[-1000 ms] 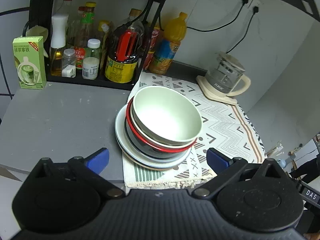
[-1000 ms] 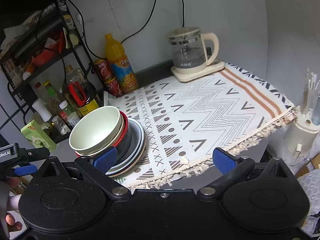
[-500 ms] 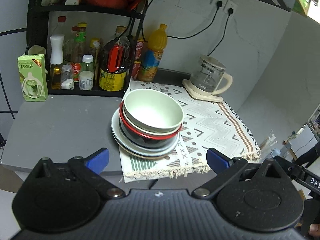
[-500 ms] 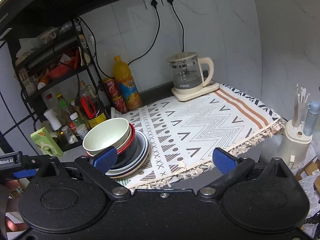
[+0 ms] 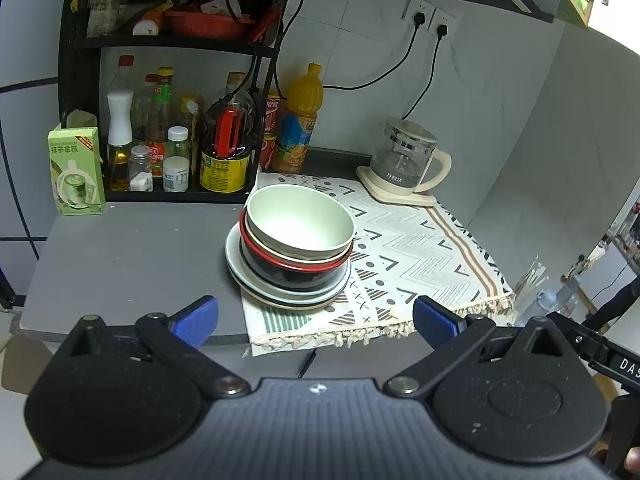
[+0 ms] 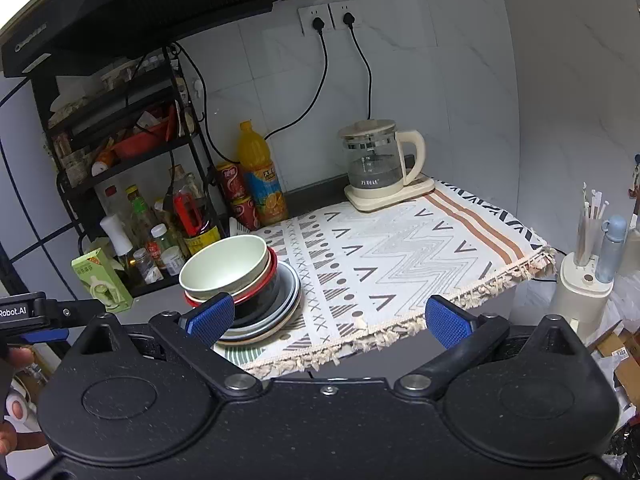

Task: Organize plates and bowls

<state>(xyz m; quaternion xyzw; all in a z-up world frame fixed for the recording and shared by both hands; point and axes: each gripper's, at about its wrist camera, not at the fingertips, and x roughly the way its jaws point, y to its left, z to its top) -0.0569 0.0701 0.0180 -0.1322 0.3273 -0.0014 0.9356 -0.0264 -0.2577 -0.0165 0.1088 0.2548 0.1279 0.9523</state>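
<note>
A pale green bowl [image 5: 298,222] tops a stack: under it a red-rimmed black bowl [image 5: 296,270], then several plates [image 5: 244,276]. The stack straddles the left edge of a patterned cloth [image 5: 420,248] on a grey counter [image 5: 128,252]. My left gripper [image 5: 316,320] is open and held back from the counter's front edge, with nothing between its blue pads. In the right wrist view the same green bowl [image 6: 224,266] and plates [image 6: 290,294] sit left of centre. My right gripper [image 6: 328,318] is open and empty too, off the front edge.
A black rack [image 5: 176,92] of bottles and jars stands behind the stack. A green carton [image 5: 76,172], an orange juice bottle [image 5: 298,120] and a glass kettle [image 5: 404,160] line the back. A white holder with straws [image 6: 586,272] stands right of the counter.
Both grippers have pulled back and up from the counter, so the stack looks smaller and farther. The stack has not moved. Both stay open.
</note>
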